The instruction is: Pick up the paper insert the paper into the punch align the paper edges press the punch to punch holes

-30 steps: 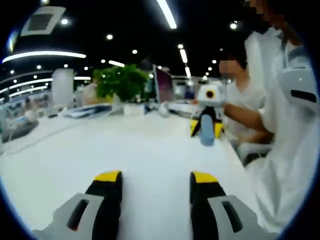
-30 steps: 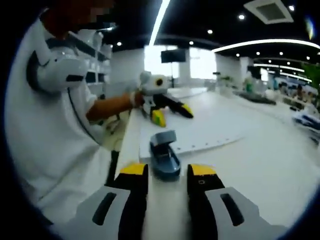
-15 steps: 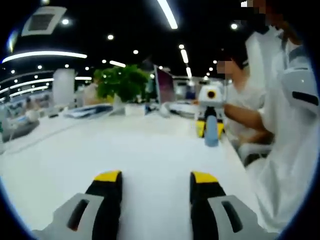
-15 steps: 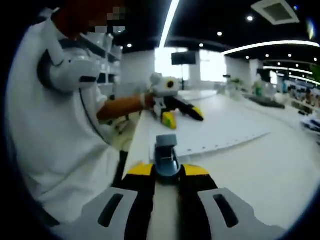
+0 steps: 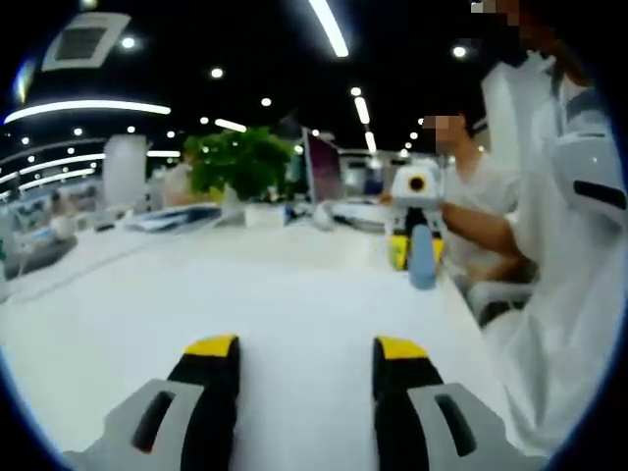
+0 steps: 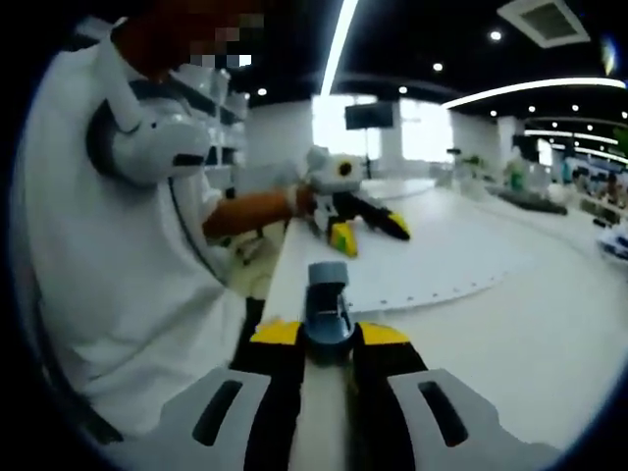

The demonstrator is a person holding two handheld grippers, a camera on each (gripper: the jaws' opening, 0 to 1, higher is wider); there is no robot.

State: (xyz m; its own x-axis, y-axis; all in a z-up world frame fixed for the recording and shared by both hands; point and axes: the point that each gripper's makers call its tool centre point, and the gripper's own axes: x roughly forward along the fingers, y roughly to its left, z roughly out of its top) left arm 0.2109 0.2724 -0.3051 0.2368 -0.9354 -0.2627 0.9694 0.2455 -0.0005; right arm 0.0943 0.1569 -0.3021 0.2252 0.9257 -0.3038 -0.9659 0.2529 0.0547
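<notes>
Your left gripper [image 5: 306,378] hovers low over the white table [image 5: 147,294] with its jaws spread and nothing between them; in the right gripper view it sits beside the sheet of paper [image 6: 442,270], touching nothing that I can make out. Your right gripper [image 6: 328,339] is clenched on the blue hole punch [image 6: 327,306], which also shows at the far right of the left gripper view, standing near the table's near edge.

The punch looks lifted clear of the paper, so the step in hand is probably bringing the two together. Keep the punch level and its slot facing the sheet's edge, and use the free left gripper to steady the paper flat before you slide it in.

Count: one sheet of paper, with a row of holes already along its near edge; one punch; two grippers.
</notes>
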